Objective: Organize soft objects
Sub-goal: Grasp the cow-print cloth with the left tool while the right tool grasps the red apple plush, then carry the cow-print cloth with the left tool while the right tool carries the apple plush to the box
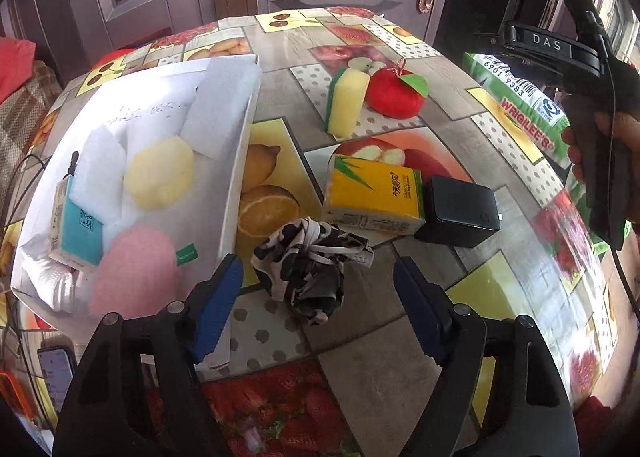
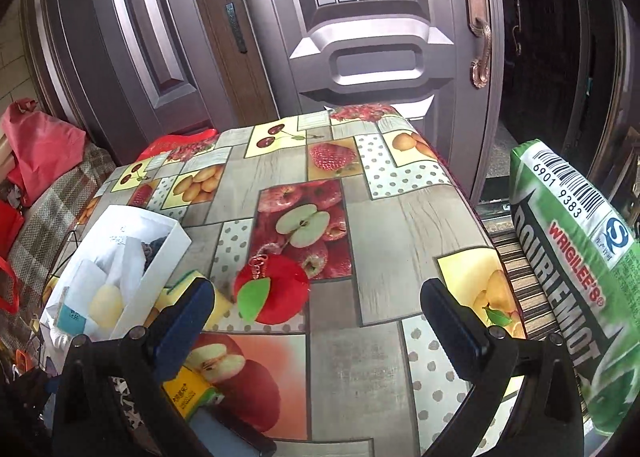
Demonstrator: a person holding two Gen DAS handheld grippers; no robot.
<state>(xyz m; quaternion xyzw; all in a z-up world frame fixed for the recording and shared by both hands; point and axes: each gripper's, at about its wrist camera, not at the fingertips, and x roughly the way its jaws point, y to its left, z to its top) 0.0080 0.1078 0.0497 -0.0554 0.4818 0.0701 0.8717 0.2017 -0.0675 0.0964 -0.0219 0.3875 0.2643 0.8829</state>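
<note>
My left gripper [image 1: 318, 281] is open, its blue-padded jaws on either side of a crumpled black-and-white cloth [image 1: 312, 265] on the table. A white box [image 1: 236, 185] to the left holds a yellow sponge [image 1: 160, 173], a pink sponge [image 1: 132, 269], white pads and a teal tissue pack [image 1: 80, 233]. A yellow tissue pack [image 1: 374, 195], a yellow-green sponge [image 1: 348, 101] and a red plush apple [image 1: 396, 93] lie on the table. My right gripper [image 2: 316, 309] is open and empty, hovering above the table with the plush apple [image 2: 276, 289] ahead-left.
A black charger block [image 1: 460, 213] sits right of the yellow tissue pack. A large green gum-pack cushion [image 2: 576, 257] stands at the table's right edge. A closed door [image 2: 360, 37] lies beyond the fruit-print tablecloth [image 2: 400, 217]. A phone [image 1: 56, 369] lies at front left.
</note>
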